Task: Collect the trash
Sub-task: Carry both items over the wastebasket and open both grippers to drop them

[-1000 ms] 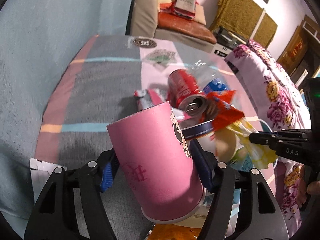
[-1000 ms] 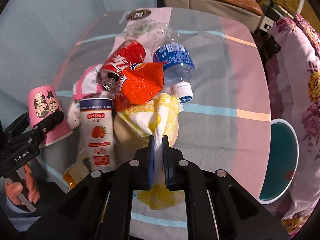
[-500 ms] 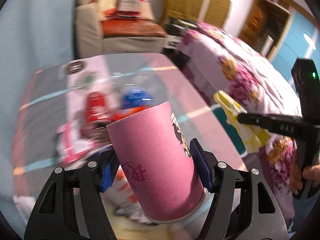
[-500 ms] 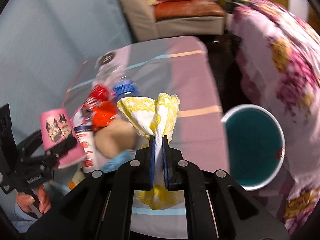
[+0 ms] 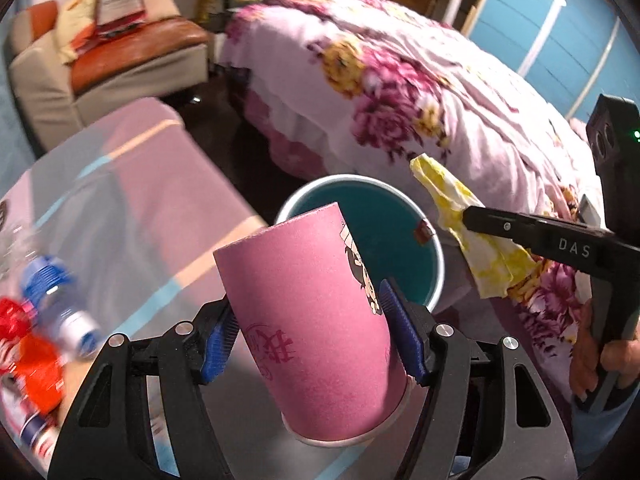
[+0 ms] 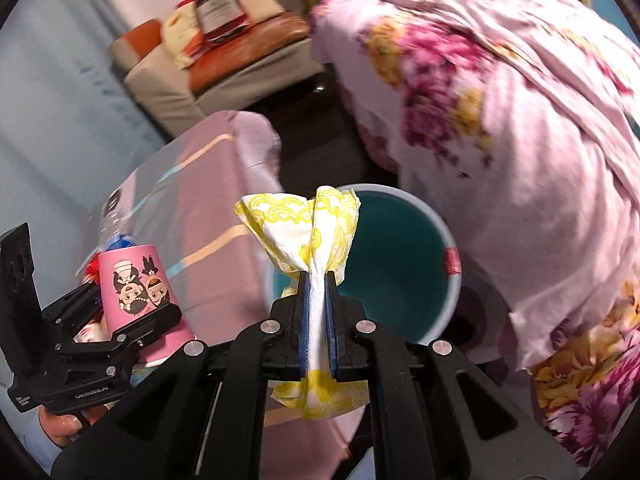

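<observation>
Both tongs swung off the desk [image 5: 132, 184]; bin [image 6: 444, 240] now ahead; left tongs [image 5: 310, 334] clamp pink cup [image 5: 312, 320]; right tongs [image 6: 316, 280] pinch yellow napkin [image 6: 304, 220].

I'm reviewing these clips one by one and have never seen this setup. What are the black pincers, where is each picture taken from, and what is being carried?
There is no robot here: a person holds a black two-fingered tool in each hand, with a camera on each looking along its fingers. In the left tool's view, it is clamped around a pink paper cup, held upside down. In the right tool's view, it is pinched shut on a yellow-patterned napkin. Each view also shows the other tool from the side. Below both stands a teal bin on the floor, between a flowered bed and a striped table. Blurred bottles and wrappers remain on the table.
</observation>
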{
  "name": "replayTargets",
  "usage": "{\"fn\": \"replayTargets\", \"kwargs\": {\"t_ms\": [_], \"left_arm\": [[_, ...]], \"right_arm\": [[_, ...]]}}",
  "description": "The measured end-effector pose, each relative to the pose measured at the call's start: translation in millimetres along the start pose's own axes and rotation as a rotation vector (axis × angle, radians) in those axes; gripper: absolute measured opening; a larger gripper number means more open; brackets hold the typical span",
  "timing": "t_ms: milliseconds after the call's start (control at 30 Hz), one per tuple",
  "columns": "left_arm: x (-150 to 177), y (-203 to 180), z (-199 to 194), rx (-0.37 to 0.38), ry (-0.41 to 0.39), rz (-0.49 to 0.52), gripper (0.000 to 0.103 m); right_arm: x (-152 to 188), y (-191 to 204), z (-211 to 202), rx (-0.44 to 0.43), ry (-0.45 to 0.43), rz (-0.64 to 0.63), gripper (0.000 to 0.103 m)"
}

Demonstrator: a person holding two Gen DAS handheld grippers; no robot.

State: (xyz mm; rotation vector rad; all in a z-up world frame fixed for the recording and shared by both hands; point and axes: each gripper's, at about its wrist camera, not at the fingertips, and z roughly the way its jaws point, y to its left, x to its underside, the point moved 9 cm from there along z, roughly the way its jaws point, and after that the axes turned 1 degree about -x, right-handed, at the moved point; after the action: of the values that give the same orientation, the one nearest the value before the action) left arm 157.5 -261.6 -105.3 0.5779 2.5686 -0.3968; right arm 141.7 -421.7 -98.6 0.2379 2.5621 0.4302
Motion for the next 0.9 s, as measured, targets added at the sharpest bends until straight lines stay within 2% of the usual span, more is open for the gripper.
{"fn": "replayTargets", "kwargs": {"t_ms": [167, 300, 333, 400, 667, 900], "left_arm": [[-13.2, -29.1, 43.2, 0.04, 0.051, 0.04, 0.07], [-20.9, -33.9, 54.1, 0.042, 0.056, 0.041, 0.074], [-23.2, -33.2, 55.3, 0.035, 0.053, 0.038, 0.078], [-26.3, -31.0, 54.8, 0.025, 0.04, 0.032, 0.081], [-19.7, -8.6, 49.3, -0.01, 0.048, -0.018, 0.081], [-12.8, 18.3, 27.6, -0.023, 0.034, -0.081, 0.081]], "right_arm": [[2.5, -33.8, 13.3, 0.02, 0.018, 0.059, 0.007], [1.7, -47.7, 19.9, 0.033, 0.023, 0.081, 0.007], [1.7, -49.4, 21.8, 0.034, 0.027, 0.083, 0.007], [1.7, -49.4, 24.5, 0.036, 0.033, 0.08, 0.008], [4.0, -45.4, 39.1, 0.037, 0.059, 0.074, 0.009], [4.2, -39.6, 54.9, 0.051, 0.094, 0.066, 0.012]]}}
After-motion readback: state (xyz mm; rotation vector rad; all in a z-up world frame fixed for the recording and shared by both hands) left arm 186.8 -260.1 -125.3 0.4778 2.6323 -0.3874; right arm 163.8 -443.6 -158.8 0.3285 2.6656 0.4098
